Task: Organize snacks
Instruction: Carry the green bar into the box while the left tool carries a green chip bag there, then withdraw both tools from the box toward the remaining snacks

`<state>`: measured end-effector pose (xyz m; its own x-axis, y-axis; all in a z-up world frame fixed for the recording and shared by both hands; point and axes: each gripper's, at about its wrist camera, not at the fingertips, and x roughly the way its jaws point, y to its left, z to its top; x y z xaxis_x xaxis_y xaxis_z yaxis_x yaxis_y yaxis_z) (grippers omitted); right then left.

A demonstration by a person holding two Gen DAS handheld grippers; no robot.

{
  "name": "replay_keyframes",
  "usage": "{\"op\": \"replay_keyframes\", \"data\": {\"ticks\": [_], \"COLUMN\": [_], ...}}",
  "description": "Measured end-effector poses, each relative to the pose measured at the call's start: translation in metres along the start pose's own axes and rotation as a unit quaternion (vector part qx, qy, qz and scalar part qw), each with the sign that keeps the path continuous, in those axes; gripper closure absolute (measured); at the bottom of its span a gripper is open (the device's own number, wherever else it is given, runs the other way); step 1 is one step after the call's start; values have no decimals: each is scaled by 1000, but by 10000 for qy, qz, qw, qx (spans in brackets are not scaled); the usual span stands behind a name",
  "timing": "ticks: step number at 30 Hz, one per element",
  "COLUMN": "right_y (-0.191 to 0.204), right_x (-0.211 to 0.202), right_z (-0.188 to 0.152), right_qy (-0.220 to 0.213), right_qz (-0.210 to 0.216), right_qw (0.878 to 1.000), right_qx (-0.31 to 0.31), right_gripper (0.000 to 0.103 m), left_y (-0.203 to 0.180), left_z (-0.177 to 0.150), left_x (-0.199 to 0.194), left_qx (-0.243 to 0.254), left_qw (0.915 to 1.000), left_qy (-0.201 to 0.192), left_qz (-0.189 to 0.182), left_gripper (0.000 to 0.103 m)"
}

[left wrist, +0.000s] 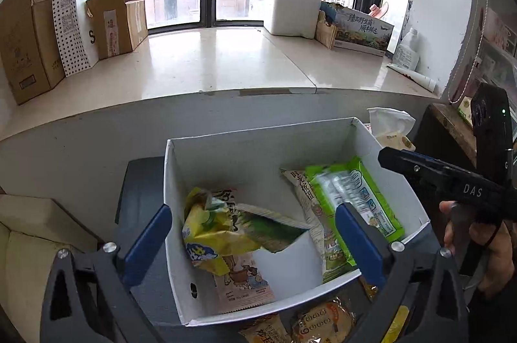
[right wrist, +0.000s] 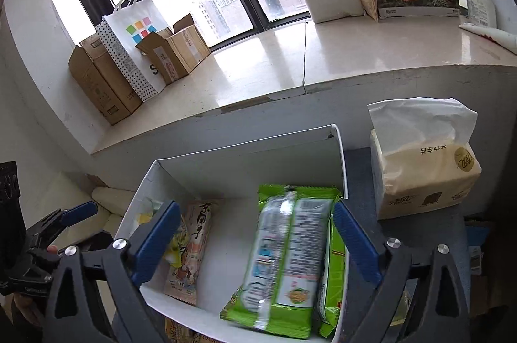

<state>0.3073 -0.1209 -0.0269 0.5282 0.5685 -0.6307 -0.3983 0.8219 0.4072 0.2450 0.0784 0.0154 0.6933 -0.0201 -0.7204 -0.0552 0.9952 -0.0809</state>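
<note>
A white open box (left wrist: 245,146) (right wrist: 245,162) stands on a dark surface and holds snack packs. A yellow crumpled bag (left wrist: 210,236) and a pink illustrated pack (left wrist: 242,281) (right wrist: 190,249) lie at its left. Green packs (left wrist: 352,201) (right wrist: 287,249) lie at its right, blurred in both views. My left gripper (left wrist: 255,233) is open and empty above the box's near side. My right gripper (right wrist: 255,230) is open and empty over the green packs; it also shows in the left wrist view (left wrist: 452,184) at the right.
More snack packs (left wrist: 320,323) lie in front of the box. A tissue pack (right wrist: 423,162) stands right of the box. A window ledge (left wrist: 206,62) behind holds cardboard boxes (left wrist: 29,42), a paper bag (left wrist: 80,7), a white foam box (left wrist: 297,12) and a printed carton (left wrist: 362,31).
</note>
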Motion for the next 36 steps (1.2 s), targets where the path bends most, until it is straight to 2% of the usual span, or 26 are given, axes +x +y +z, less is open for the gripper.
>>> {"op": "replay_keyframes", "data": {"ticks": [1,6,10,14,16,19,23,27,31,36], "right_y": [-1,5,13,18,19,11,-14,-28,-48,-66], "right_x": [-2,-19,-39,-67,-88,-117,-139,-130,-116,-99], "right_z": [-1,-9,-14,-28,-44,-79,-134,-178,-192,-179], "right_qy": [-23,-275,-454,-540,-664,-921,-744,-420,-171,-106], "right_qz": [40,-15,50,141,207,-124,-122,-951,-1190,-1471], "right_qw": [10000,9994,9985,9976,9959,9931,9968,9939,9922,9884], "right_qx": [9,-195,-314,-400,-571,-712,-269,-370,-336,-377], "right_gripper": [0,0,0,0,0,0,0,0,0,0], "left_y": [0,-3,-6,-10,-12,-11,-9,-11,-21,-21], "left_z": [-2,-7,-10,-23,-36,-69,-115,-159,-188,-199], "left_x": [0,-7,-20,-45,-66,-103,-133,-141,-137,-126], "left_qx": [10,92,95,175,285,266,89,-148,-106,-236], "left_qw": [10000,9999,9999,9996,9993,9980,9975,9976,9986,9984], "left_qy": [26,-29,-88,-146,-239,-474,-500,-353,-107,-24], "left_qz": [3,114,35,-137,-57,-317,-491,-571,-517,-518], "left_gripper": [0,0,0,0,0,0,0,0,0,0]}}
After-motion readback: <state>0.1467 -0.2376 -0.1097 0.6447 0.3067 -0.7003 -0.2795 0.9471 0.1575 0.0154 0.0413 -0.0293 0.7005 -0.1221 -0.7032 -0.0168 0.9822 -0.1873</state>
